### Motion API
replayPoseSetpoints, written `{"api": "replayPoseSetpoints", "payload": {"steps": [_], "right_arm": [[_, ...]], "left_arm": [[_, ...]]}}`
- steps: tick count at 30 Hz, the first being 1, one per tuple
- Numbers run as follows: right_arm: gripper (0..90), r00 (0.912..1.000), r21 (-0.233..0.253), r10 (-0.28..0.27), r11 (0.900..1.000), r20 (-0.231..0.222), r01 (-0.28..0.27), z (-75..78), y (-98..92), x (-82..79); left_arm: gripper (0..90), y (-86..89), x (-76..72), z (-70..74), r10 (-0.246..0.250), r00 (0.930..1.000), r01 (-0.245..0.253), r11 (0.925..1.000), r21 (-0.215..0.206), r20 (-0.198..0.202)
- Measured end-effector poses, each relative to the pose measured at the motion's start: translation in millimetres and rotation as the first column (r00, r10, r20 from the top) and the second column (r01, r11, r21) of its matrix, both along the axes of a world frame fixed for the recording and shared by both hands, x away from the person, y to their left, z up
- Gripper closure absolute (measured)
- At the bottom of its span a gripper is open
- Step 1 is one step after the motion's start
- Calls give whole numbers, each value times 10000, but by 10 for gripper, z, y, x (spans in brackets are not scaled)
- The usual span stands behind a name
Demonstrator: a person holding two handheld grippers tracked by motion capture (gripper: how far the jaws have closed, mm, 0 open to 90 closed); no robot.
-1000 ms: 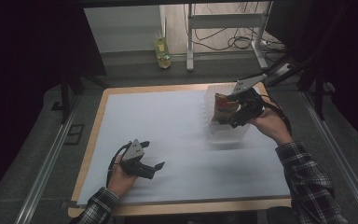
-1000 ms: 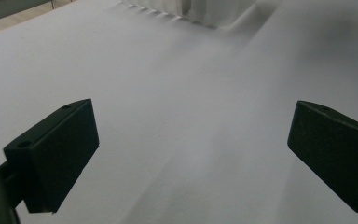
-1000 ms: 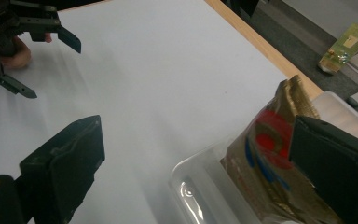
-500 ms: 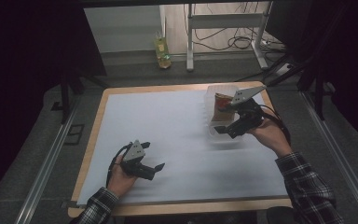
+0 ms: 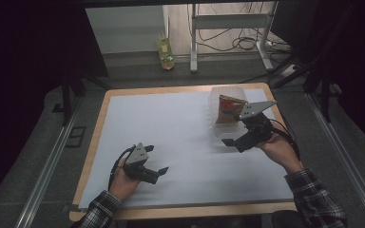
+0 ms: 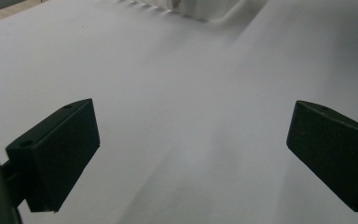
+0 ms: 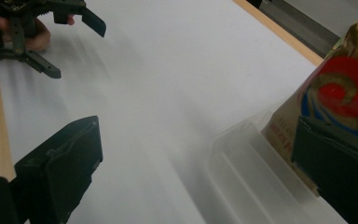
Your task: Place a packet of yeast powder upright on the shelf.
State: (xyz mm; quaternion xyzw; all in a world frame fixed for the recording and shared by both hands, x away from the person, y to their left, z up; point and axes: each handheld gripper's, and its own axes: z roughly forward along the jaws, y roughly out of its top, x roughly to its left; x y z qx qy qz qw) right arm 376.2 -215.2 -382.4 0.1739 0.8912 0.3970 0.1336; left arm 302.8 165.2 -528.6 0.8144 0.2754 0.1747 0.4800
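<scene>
1. Nearest the person, the left gripper rested low on the white sheet covering the wooden-edged table, close to the near edge. Its black jaws were spread wide, with nothing but bare sheet between them in the left gripper view. Judged from that idle pose, it was parked there to keep out of the other hand's way, not to work.

2. Farther out, at the table's right side, the right gripper hung just beside the near rim of the clear ribbed plastic tub. Its jaws were also spread apart and pinched nothing. In the right gripper view one jaw stood over bare sheet and the other overlapped the packet in the picture, so the hand seemed lined up either to close on the tub's edge or to reach for its contents. I could not tell whether that jaw touched anything.

3. Inside the tub sat the tan paper snack packet with a red swirl label, upright and leaning a little against the tub's far wall. The tub probably served to hold the packet steady and gather it in one place.

4. Beyond the table, a yellow-green bottle stood on the floor, well apart from the work.
</scene>
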Motion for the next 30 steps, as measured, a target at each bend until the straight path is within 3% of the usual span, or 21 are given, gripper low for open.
{"api": "replayPoseSetpoints", "payload": {"steps": [10,30], "right_arm": [[19,9994,197,-233,9995,-253,238,-180,-78,-187],[19,9962,-85,-732,9973,-479,729,-739,-186,-538]], "left_arm": [[24,-4,2,-5,21,10000,-21,10000,49,10],[31,-23,-1,-17,-95,9999,96,9997,207,-47]]}}
